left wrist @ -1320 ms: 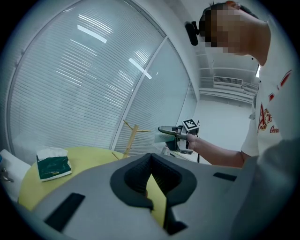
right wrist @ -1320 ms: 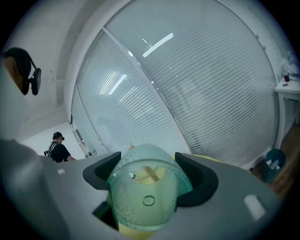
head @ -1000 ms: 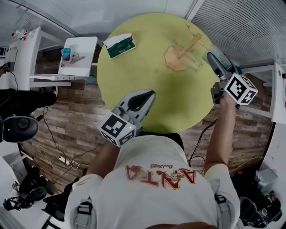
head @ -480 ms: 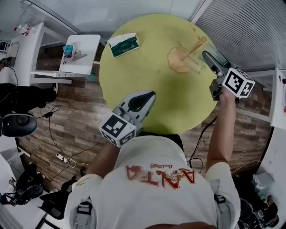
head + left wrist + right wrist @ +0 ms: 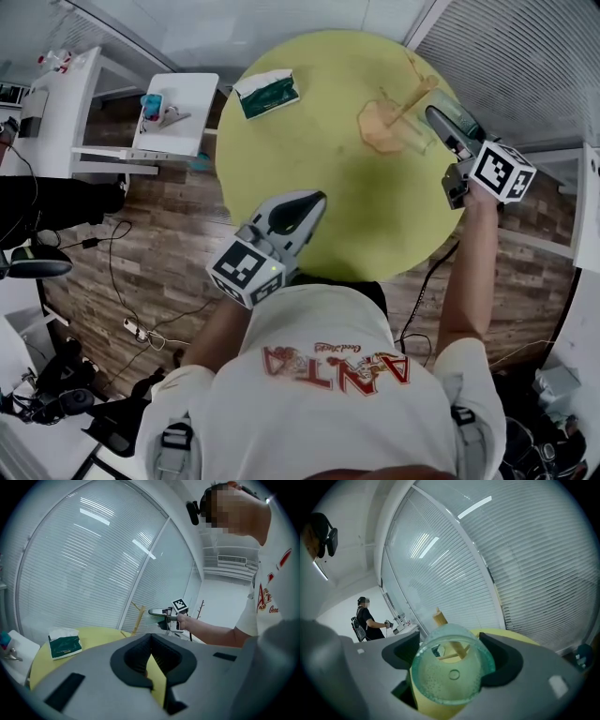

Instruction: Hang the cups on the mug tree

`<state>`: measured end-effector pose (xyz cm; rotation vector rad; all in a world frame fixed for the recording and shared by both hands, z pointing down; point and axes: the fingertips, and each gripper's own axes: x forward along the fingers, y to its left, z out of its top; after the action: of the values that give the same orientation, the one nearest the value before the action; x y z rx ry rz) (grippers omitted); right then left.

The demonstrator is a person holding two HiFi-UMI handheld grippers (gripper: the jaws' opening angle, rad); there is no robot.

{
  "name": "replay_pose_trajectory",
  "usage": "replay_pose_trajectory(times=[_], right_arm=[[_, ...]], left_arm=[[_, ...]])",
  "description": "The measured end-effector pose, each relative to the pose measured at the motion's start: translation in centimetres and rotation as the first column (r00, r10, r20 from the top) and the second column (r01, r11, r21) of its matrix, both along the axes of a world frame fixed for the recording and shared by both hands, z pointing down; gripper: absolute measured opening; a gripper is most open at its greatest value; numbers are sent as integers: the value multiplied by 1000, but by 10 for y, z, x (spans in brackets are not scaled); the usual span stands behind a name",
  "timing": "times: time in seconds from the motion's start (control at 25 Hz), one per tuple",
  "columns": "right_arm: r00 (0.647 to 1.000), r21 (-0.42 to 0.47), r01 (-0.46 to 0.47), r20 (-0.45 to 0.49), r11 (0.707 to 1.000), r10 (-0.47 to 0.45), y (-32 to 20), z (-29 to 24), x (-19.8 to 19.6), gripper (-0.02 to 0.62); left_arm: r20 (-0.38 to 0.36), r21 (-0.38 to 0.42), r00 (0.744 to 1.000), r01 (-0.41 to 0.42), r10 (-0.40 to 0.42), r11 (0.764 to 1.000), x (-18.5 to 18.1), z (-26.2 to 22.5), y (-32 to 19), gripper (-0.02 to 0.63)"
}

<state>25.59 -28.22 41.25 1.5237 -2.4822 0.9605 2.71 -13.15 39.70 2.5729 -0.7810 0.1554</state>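
The wooden mug tree (image 5: 380, 127) stands on the round yellow table (image 5: 319, 159) at its far right; its post (image 5: 439, 618) rises just beyond the cup. My right gripper (image 5: 433, 120) is shut on a clear greenish glass cup (image 5: 414, 141), held on its side right beside the tree. In the right gripper view the cup's bottom (image 5: 452, 677) faces the camera between the two jaws of the right gripper (image 5: 452, 656). My left gripper (image 5: 305, 202) hovers over the table's near edge, shut and empty; its tips (image 5: 150, 641) meet.
A green tissue pack (image 5: 267, 94) lies at the table's far left. A white side table (image 5: 178, 112) with small items stands left of the table. Window blinds run along the right. Another person (image 5: 368, 618) stands far off in the room.
My right gripper with the cup has moved a little closer to the mug tree. The left gripper has stayed where it was.
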Motion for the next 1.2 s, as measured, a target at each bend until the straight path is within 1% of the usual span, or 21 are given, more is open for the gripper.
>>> replay_pose_trajectory(times=[0.04, 0.12, 0.2, 0.32, 0.4, 0.52, 0.6, 0.68, 0.84, 0.96, 1.08, 1.12, 1.2], right_arm=[[1000, 8, 0, 0, 1000, 0, 2, -3, 0, 378], [1000, 35, -8, -1, 999, 8, 9, -13, 1, 393], [999, 64, -35, 1, 997, 36, 19, -22, 9, 402], [996, 119, -88, 28, 989, 86, 43, -36, 22, 405], [995, 161, -97, 54, 982, 89, 61, -44, 23, 405], [994, 185, -100, 58, 978, 90, 92, -45, 19, 400], [993, 206, -116, 57, 972, 107, 111, -47, 17, 347], [990, 234, -130, 75, 964, 115, 128, -53, 10, 280], [991, 296, -122, 85, 947, 102, 159, -71, -16, 182], [989, 346, -147, 70, 927, 130, 176, -85, -29, 108], [985, 371, -174, 65, 912, 161, 191, -94, -38, 18], [984, 376, -179, 73, 909, 163, 195, -97, -41, 3], [984, 386, -179, 89, 905, 157, 204, -104, -45, 3]], left_arm=[[-2, 3, 1000, -3, 3, 1000, 0, -1, 1, 8], [-5, 9, 1000, -12, 12, 1000, 1, -4, 4, 8], [-8, 17, 1000, -21, 21, 1000, 2, -7, 7, 8], [-18, 27, 999, -34, 35, 999, 3, -12, 11, 8], [-25, 32, 998, -50, 50, 998, 4, -14, 15, 8], [-33, 45, 996, -80, 82, 996, 9, -19, 21, 8], [-37, 61, 994, -101, 104, 993, 12, -25, 26, 8], [-39, 78, 992, -120, 123, 990, 15, -30, 30, 8], [-33, 97, 989, -139, 143, 986, 15, -40, 39, 8], [-34, 134, 986, -155, 161, 979, 17, -50, 39, 8], [-38, 168, 984, -163, 172, 972, 19, -62, 40, 9], [-39, 179, 984, -166, 176, 970, 20, -65, 41, 8], [-41, 199, 982, -173, 184, 965, 22, -72, 44, 8]])
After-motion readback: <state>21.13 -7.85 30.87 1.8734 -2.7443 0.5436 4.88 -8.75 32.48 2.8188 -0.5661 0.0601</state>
